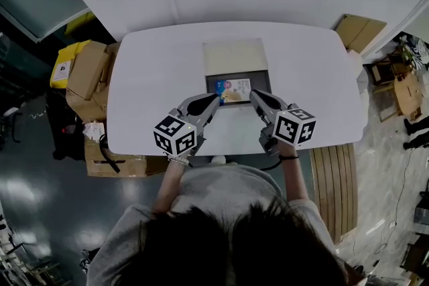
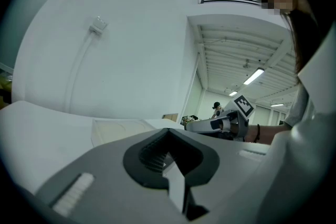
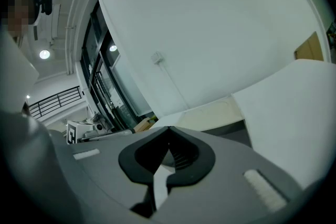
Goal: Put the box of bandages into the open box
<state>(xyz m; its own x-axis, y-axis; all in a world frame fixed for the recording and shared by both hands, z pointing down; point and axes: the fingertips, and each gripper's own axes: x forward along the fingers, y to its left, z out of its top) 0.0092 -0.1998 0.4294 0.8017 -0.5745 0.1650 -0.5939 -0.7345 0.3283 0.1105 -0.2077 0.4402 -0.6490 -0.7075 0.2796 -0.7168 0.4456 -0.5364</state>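
An open box (image 1: 213, 85) with a dark inside and a beige lid (image 1: 234, 55) folded back lies mid-table on the white table (image 1: 147, 84). The box of bandages (image 1: 233, 88), with a colourful printed face, lies inside it. My left gripper (image 1: 217, 98) hovers at the open box's near left corner, shut and empty. At the near right corner, my right gripper (image 1: 253, 95) is likewise shut with nothing in it. In the left gripper view the jaw tips (image 2: 168, 130) meet; the lid (image 2: 121, 127) and right gripper (image 2: 210, 124) lie beyond. The right gripper view shows the tips (image 3: 169, 128) together above the lid (image 3: 210, 113).
Cardboard boxes (image 1: 87, 74) and a yellow container (image 1: 62, 67) stand on the floor to the table's left. More cardboard (image 1: 358, 30) leans at the far right, and a slatted wooden panel (image 1: 335, 184) lies near right. A white wall runs behind the table.
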